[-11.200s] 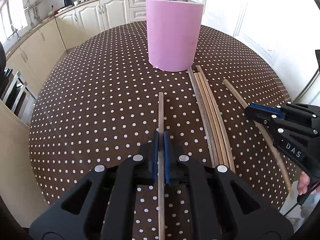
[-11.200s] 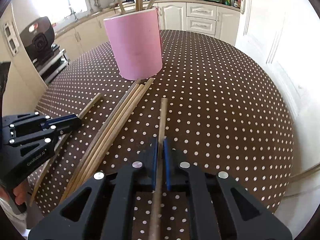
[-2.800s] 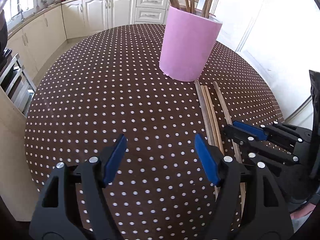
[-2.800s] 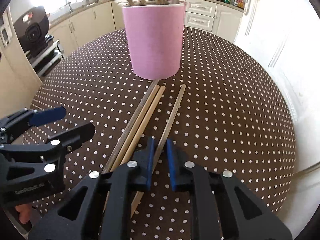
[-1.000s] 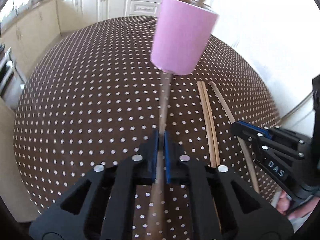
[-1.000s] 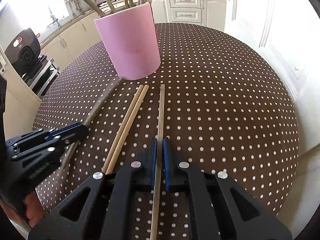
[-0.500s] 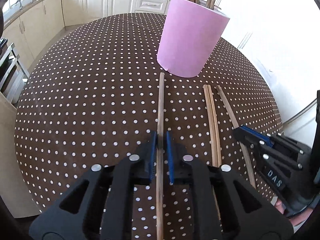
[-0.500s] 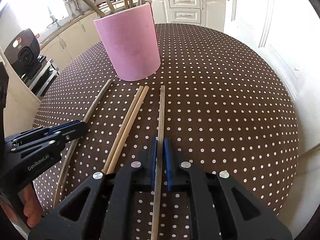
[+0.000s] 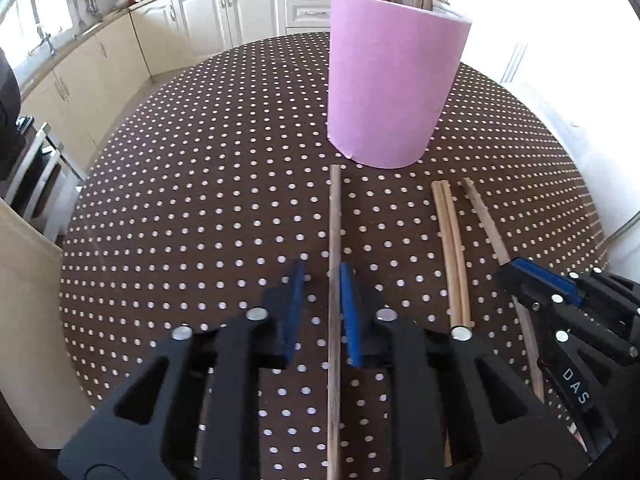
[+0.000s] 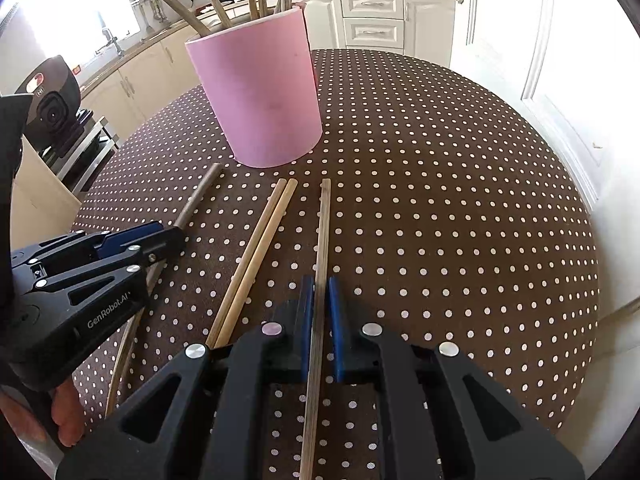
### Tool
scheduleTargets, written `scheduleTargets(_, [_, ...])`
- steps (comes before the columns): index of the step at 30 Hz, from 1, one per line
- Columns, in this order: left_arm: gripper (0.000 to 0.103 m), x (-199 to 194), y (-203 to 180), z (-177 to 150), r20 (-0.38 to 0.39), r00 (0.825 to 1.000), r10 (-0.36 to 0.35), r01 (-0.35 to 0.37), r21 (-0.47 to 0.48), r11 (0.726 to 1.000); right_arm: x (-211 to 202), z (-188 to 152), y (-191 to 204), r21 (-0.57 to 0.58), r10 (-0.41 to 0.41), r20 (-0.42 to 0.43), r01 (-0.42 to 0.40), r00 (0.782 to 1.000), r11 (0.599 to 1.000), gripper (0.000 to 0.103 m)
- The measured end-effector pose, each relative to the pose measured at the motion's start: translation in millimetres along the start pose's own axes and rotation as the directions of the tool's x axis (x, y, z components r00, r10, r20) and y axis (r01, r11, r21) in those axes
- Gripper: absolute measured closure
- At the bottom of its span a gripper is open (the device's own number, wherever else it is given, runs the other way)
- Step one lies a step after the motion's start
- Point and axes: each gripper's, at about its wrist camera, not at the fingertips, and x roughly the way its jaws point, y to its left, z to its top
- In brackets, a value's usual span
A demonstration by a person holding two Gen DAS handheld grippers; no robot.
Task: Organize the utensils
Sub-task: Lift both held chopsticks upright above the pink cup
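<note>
Left gripper [image 9: 319, 308]: jaws just been opening, now slightly spread around a dark stick [image 9: 334, 240]; right pad close beside it, left pad clear, so no real pinch — likely let go to lie flat on the worktop [image 9: 180, 200], or being re-seated for a better hold; cannot say which

Right gripper [image 10: 318, 312]: jaws pressed together on a second stick [image 10: 323, 232], pinched well back from the far tip so most of its length points ahead, toward the pink cup [image 10: 260, 96]; suits tipping it up and dropping it in end first

Cup upright beyond both tips, several sticks already standing in it, leaning on the rim

Pale pair [image 10: 264, 232] lying loose side by side between the two grippers, tips aimed at the cup — untouched, waiting their turn

Four sticks still outside the cup; task partly done
</note>
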Motion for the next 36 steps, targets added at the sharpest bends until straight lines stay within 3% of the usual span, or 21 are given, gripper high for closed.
scheduleTargets(3, [0.096, -0.1, -1.6, 0.0, 0.029, 1.0, -0.008, 0.007, 0.03, 1.0, 1.1, 0.2, 3.7, -0.024, -0.015, 0.016, 0.015, 1.0, 1.0, 0.096])
scheduleTargets(7, [0.097, -2.9, -0.2, -9.2, 0.061, 0.998, -0.024, 0.021, 0.048, 0.999, 1.6, -1.3, 3.4, -0.015, -0.008, 0.031, 0.009, 0.999, 1.0, 0.098])
scheduleTargets(16, [0.097, -18.9, 20.8, -25.5, 0.091, 0.993, -0.073, 0.075, -0.017, 0.997, -9.8, -4.9, -13.7, 0.062, 0.077, 0.065, -0.081, 0.995, 0.995, 0.098])
scheduleTargets(24, [0.097, -41.3, 21.9, -30.0, 0.171, 0.984, -0.043, 0.047, -0.017, 0.999, -32.4, 0.0, -11.2, 0.056, 0.1, 0.138, -0.109, 0.985, 0.992, 0.098])
scheduleTargets(36, [0.097, -85.5, 15.0, -20.8, 0.294, 0.956, -0.02, 0.026, -0.014, 1.0, -69.5, 12.5, -6.6, 0.037, 0.119, 0.263, -0.133, 0.957, 0.99, 0.098])
